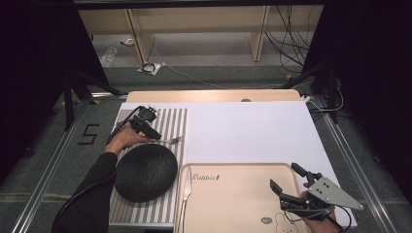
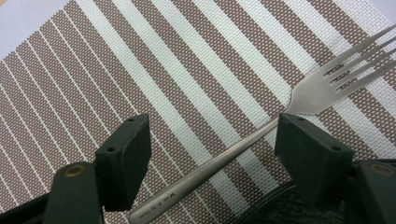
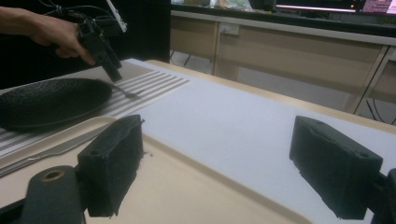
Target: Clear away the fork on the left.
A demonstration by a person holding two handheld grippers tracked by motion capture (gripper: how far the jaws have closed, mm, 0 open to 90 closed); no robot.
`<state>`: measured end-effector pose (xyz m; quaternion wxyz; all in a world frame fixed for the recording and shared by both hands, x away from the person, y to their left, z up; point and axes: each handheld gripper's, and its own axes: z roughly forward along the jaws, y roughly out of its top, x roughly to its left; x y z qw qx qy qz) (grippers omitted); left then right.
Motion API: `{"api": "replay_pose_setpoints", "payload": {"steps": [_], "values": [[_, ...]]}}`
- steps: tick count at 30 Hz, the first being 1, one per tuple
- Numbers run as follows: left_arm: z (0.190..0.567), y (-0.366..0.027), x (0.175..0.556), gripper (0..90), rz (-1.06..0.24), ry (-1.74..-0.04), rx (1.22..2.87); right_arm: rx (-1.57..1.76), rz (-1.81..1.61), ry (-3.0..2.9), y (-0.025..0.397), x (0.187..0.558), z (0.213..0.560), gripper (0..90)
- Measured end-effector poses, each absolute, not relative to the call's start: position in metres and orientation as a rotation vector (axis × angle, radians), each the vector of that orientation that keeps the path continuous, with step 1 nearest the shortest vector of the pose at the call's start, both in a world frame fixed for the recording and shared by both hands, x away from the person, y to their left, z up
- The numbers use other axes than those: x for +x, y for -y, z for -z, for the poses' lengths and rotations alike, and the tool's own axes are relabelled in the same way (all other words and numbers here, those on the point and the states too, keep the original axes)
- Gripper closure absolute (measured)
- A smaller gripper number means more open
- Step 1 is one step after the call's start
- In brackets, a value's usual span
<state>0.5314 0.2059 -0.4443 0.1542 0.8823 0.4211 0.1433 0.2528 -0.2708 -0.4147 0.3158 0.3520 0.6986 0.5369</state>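
On the striped placemat (image 2: 154,88), just beyond the black round plate (image 1: 145,171), lies the fork (image 2: 261,133), its handle between the spread jaws of the left gripper (image 2: 212,144). One jaw seems to touch it already. To grip well, close squarely across the handle, then lift level. The right gripper (image 3: 219,172) waits with jaws apart over the beige tray (image 1: 233,194).

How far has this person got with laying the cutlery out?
A knife already lies along the tray's left edge. The left gripper is open astride the fork on the striped mat, not yet clamped. The right gripper hovers open over the tray. Lifting and placing the fork probably remain.
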Motion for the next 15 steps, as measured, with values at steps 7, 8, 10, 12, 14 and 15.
{"api": "replay_pose_setpoints", "payload": {"steps": [7,8,10,12,14,15], "values": [[0.4491,-0.2044,0.5327,27.9,-0.395,-1.187,2.579,0.927,-1.413,-1.844,0.2704,0.2528,0.4148,18.2],[0.4497,-0.2044,0.5327,28.1,-0.393,-1.187,2.581,0.927,-1.414,-1.843,0.2705,0.2529,0.4148,18.2],[0.4507,-0.2047,0.533,28.4,-0.394,-1.186,2.59,0.928,-1.415,-1.841,0.2707,0.253,0.4149,18.2],[0.4516,-0.2053,0.5333,29.1,-0.39,-1.19,2.591,0.932,-1.407,-1.849,0.2711,0.2526,0.4146,18.2],[0.4525,-0.2057,0.5336,29.7,-0.388,-1.189,2.592,0.93,-1.408,-1.851,0.2708,0.2525,0.4145,18.2],[0.4532,-0.2058,0.5337,30.5,-0.388,-1.184,2.593,0.929,-1.407,-1.853,0.2707,0.2525,0.4145,18.2]]}}
